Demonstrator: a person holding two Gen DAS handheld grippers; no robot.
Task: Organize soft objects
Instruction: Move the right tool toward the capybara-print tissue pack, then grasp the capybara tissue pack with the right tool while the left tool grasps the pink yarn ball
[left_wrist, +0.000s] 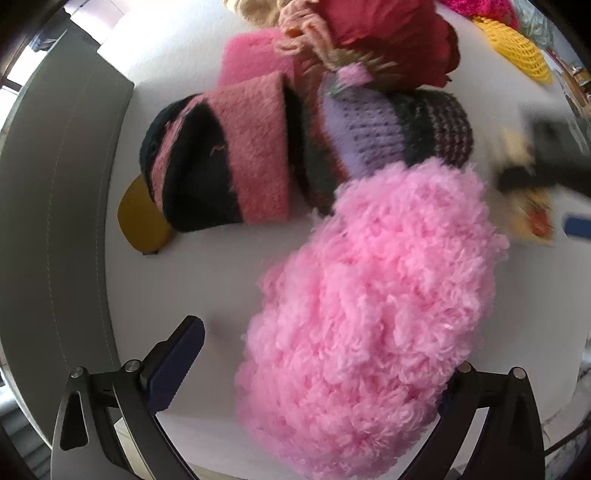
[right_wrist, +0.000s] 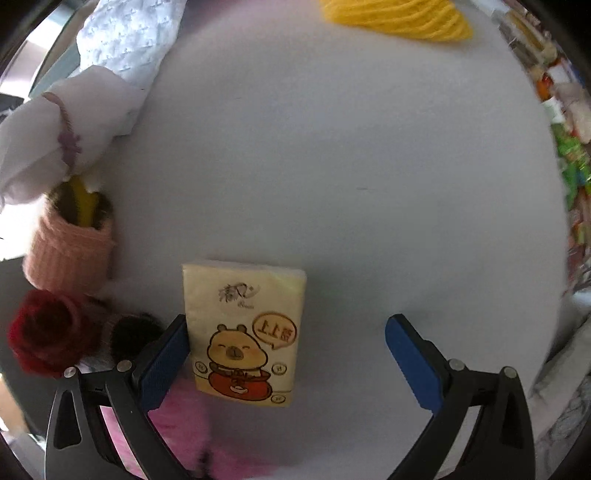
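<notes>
- The left gripper points out over the white table; its fingers stand wide apart, the left pad bare, the right finger mostly hidden behind the fluffy pink piece.
- That fluffy pink piece lies between the fingers, nearer the right one, its long axis running away from the gripper and leaning to the right. Whether the hidden finger touches it, I cannot tell.
- Ahead of it lies a pink-and-black knit hat, with a striped purple knit touching it on the right and a dark red cloth beyond.
- The right gripper is held low over the same table, fingers spread wide and clamped on nothing.
- A tissue pack lies flat between them, touching the left pad and well apart from the right pad, long axis pointing straight ahead.
- Its label shows a cartoon capybara and a speech bubble reading "11"; the script logo above it is unreadable.
- Left of this gripper sit a red knit rose and a pink knit cuff.
</notes>
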